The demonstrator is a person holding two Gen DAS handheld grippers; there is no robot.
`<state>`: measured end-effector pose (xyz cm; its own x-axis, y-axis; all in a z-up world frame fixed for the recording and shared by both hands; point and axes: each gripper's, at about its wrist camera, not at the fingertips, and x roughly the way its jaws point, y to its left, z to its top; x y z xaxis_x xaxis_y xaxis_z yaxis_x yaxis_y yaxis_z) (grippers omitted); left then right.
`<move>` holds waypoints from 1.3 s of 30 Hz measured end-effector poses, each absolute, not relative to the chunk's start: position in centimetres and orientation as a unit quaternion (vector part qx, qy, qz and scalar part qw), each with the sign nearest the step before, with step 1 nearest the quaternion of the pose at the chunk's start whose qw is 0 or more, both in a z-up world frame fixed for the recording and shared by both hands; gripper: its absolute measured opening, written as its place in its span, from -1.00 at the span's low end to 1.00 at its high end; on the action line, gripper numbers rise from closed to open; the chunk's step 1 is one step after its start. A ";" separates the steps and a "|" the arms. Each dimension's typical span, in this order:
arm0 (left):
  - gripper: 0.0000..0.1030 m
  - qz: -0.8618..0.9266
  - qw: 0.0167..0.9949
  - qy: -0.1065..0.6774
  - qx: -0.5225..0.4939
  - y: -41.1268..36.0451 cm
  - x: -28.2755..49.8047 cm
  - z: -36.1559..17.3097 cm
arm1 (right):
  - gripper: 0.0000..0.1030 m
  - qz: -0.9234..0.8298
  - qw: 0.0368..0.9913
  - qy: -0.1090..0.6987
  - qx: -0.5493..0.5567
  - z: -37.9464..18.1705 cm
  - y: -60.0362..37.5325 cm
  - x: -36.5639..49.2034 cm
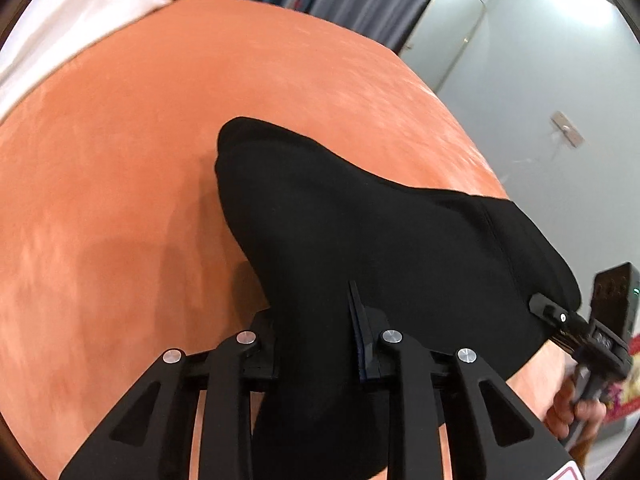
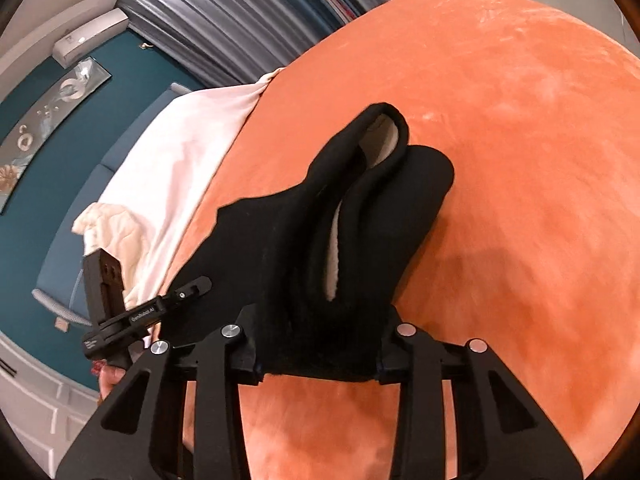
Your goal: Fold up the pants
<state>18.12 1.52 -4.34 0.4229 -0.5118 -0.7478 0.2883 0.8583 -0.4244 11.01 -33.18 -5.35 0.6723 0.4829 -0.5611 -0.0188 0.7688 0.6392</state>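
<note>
The black pants (image 1: 360, 232) with a white fleece lining hang over an orange bed cover (image 1: 140, 160). My left gripper (image 1: 316, 344) is shut on one edge of the pants and holds it above the bed. My right gripper (image 2: 320, 348) is shut on another edge of the pants (image 2: 352, 248), with the lined waist opening (image 2: 380, 136) lying away from it on the orange cover (image 2: 520, 160). The right gripper also shows at the right edge of the left wrist view (image 1: 548, 308), and the left gripper at the left of the right wrist view (image 2: 188, 288).
A white sheet (image 2: 180, 168) covers the head end of the bed, with a cream blanket (image 2: 116, 224) beside it. Grey curtains (image 2: 240, 12) and a teal wall (image 2: 60, 160) stand behind. A pale wall and door (image 1: 540, 80) lie past the bed's right edge.
</note>
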 end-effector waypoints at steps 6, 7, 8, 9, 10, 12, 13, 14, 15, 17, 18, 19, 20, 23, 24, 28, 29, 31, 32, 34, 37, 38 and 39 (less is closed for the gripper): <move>-0.06 -0.230 0.835 0.491 -0.089 0.8 12.1 -7.0 | 0.00 0.124 0.836 0.418 0.333 -9.9 -36.3 4.5; 0.15 -0.207 0.848 0.481 -0.080 0.9 11.4 -6.8 | 0.04 0.109 0.831 0.424 0.343 -10.9 -37.0 4.0; 0.16 -0.196 0.854 0.476 -0.078 1.3 10.8 -6.4 | 0.08 0.108 0.826 0.411 0.371 -11.1 -38.0 2.9; 0.16 -0.188 0.860 0.469 -0.074 1.7 10.3 -5.7 | 0.10 0.102 0.828 0.397 0.383 -10.6 -38.7 1.9; 0.16 -0.172 0.871 0.455 -0.064 2.3 9.6 -4.5 | 0.13 0.081 0.844 0.378 0.371 -9.2 -39.4 0.6; 0.17 -0.143 0.891 0.428 -0.039 3.2 8.7 -2.5 | 0.14 0.043 0.879 0.346 0.325 -6.6 -39.5 -0.8; 0.20 -0.126 0.904 0.409 -0.018 3.4 8.3 -1.2 | 0.14 0.035 0.893 0.335 0.299 -5.2 -39.3 -1.1; 0.25 -0.121 0.909 0.399 -0.009 3.3 8.3 -0.3 | 0.14 0.037 0.904 0.326 0.273 -3.7 -38.9 -1.1; 0.28 -0.122 0.912 0.392 -0.003 2.9 8.4 0.5 | 0.16 0.045 0.912 0.318 0.255 -2.5 -38.2 -0.8; 0.67 -0.134 0.911 0.389 -0.003 1.6 8.9 1.3 | 0.78 0.059 0.922 0.310 0.226 -1.4 -36.8 0.6; 0.73 -0.137 0.908 0.395 -0.006 0.9 9.1 1.1 | 0.78 0.060 0.927 0.308 0.206 -1.4 -35.9 1.7; 0.75 -0.139 0.905 0.402 -0.010 0.8 8.9 0.6 | 0.77 0.054 0.929 0.319 0.182 -1.9 -34.9 3.0; 0.75 -0.142 0.899 0.414 -0.010 0.0 9.3 -0.4 | 0.77 0.053 0.927 0.332 0.169 -2.3 -34.2 4.1; 0.75 -0.110 0.886 0.451 0.011 -1.6 11.3 -4.5 | 0.31 0.063 0.912 0.372 0.160 -5.4 -32.7 6.4; 0.79 -0.100 0.882 0.460 0.015 -1.9 11.3 -6.0 | 0.19 0.060 0.906 0.386 0.163 -6.3 -32.6 7.0; 0.86 -0.111 0.873 0.472 -0.047 0.0 12.2 -7.4 | -0.44 0.067 0.906 0.379 0.174 -5.9 -32.2 6.8; 0.85 -0.106 0.875 0.469 -0.052 0.5 12.3 -7.2 | -0.61 0.091 0.910 0.362 0.179 -4.4 -32.0 6.4; 0.86 -0.089 0.885 0.457 -0.026 0.9 12.2 -6.8 | -0.62 0.116 0.916 0.343 0.170 -2.5 -31.3 5.9; 0.86 -0.085 0.888 0.452 -0.011 0.9 12.4 -6.9 | -0.62 0.119 0.919 0.342 0.159 -2.5 -31.5 5.8; 0.90 -0.084 0.889 0.449 0.001 0.7 12.6 -7.1 | -0.51 0.106 0.906 0.385 0.143 -5.4 -32.2 7.1; 0.90 -0.091 0.889 0.449 0.005 0.7 12.5 -7.1 | -0.42 0.113 0.886 0.390 0.223 -8.7 -35.3 7.1; 0.90 -0.086 0.891 0.446 0.016 0.8 12.2 -6.8 | -0.33 0.115 0.885 0.385 0.235 -8.1 -35.9 6.5; 0.89 -0.081 0.893 0.443 0.022 0.5 12.2 -6.4 | -0.26 0.101 0.889 0.381 0.234 -7.5 -36.3 5.9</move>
<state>12.19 0.46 -6.42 0.5947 -0.1244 -0.7943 0.1640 0.9859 -0.0317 5.93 -36.33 -7.53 0.6886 0.3584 -0.6304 -0.0015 0.8700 0.4930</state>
